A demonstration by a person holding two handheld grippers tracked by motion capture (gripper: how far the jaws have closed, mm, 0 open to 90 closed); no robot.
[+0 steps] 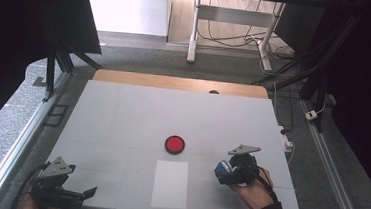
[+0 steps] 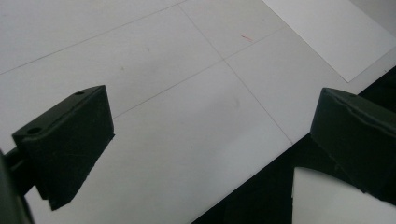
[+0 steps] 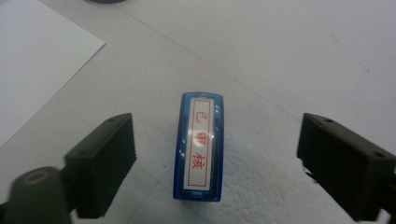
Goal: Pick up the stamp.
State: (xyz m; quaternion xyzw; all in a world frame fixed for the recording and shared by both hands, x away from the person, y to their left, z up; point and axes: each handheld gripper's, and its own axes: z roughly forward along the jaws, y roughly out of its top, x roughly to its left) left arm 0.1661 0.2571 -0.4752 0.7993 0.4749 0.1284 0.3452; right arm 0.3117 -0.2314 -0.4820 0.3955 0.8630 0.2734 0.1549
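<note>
Blue rectangular plastic stamp (image 3: 199,145), glossy

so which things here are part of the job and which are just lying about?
In play:
- blue stamp, on the table between the open right gripper jaws, not yet gripped
- red ink pad, mid-table
- white paper sheet, near edge

Likely idle:
- left gripper, open, holding nothing, at the table's near left corner
- cables on the floor beyond the table
</note>
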